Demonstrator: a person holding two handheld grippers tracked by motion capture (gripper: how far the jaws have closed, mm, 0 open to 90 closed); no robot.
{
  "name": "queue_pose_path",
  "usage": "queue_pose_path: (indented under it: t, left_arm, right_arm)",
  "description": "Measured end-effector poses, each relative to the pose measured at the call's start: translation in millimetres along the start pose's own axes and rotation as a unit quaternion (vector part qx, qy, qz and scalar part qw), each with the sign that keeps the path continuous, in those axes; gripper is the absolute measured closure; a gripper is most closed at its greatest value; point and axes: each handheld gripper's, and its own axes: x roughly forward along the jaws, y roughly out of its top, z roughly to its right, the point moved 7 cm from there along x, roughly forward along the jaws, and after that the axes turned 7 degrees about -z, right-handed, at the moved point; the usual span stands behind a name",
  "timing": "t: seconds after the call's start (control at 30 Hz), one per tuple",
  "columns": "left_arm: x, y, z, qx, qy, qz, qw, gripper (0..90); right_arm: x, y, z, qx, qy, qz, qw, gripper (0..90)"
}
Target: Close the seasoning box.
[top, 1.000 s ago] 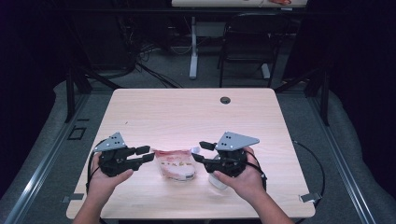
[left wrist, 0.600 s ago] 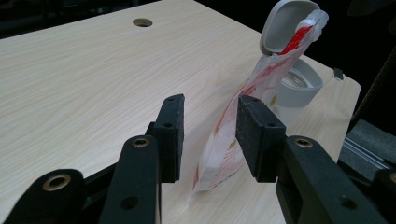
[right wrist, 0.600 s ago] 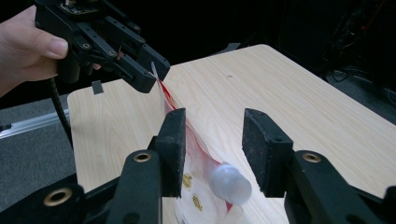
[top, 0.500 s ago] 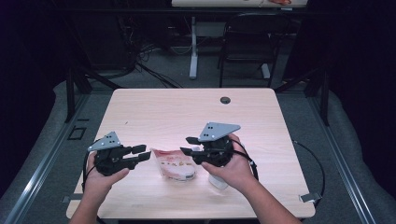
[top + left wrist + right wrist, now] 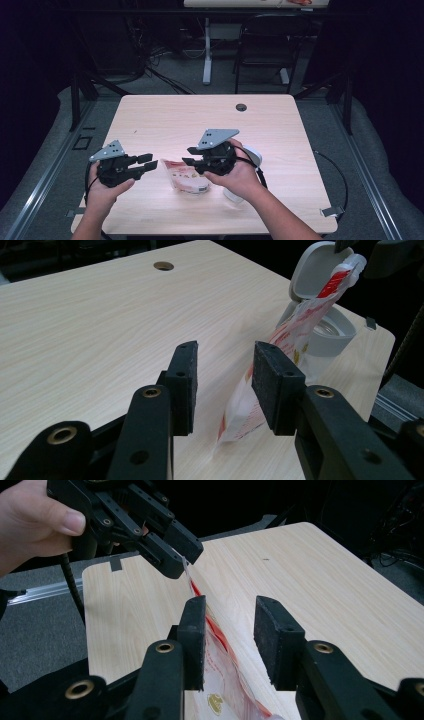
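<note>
Right gripper [image 5: 192, 156] shifted left, jaws just closing around pouch [image 5: 186, 177], not yet pinching; left gripper [image 5: 148, 163] half open, empty; tub [image 5: 320, 330] unfilled.

Hidden in the high view behind the right gripper [image 5: 192, 156] and the hand [image 5: 239, 175] holding it: the right end of the red-and-white pouch [image 5: 186, 177] and most of the white flip-lid container [image 5: 251, 156]. Cut off in the left gripper view: the top corner of the pouch [image 5: 280, 355], where dark gripper parts cover it, so contact there cannot be told. Too blurred to read in the right gripper view: the print on the pouch [image 5: 220, 680], running off the bottom edge.
</note>
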Motion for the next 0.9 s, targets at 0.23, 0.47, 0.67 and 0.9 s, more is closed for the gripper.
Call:
queue_pose_path:
  t: [0.23, 0.47, 0.67, 0.9]
  left_arm:
    - [-2.9, -2.2, -6.5, -0.007, 0.008, 0.001, 0.9999, 63.2]
    - [-5.2, -2.3, -9.8, -0.011, 0.012, 0.006, 0.9998, 62.9]
    - [-6.6, -3.0, -12.0, -0.013, 0.013, 0.007, 0.9998, 62.7]
    - [-7.6, -3.6, -13.9, -0.018, 0.014, 0.008, 0.9997, 62.5]
  right_arm:
    - [12.6, 6.0, -2.3, -0.014, 0.0, -0.019, 0.9997, 67.5]
    - [21.7, 9.3, -5.4, -0.025, 0.003, -0.035, 0.9991, 67.8]
    - [29.6, 9.7, -5.9, -0.024, 0.01, -0.043, 0.9987, 68.1]
    - [40.8, 10.5, -9.3, -0.031, 0.014, -0.061, 0.9975, 68.3]
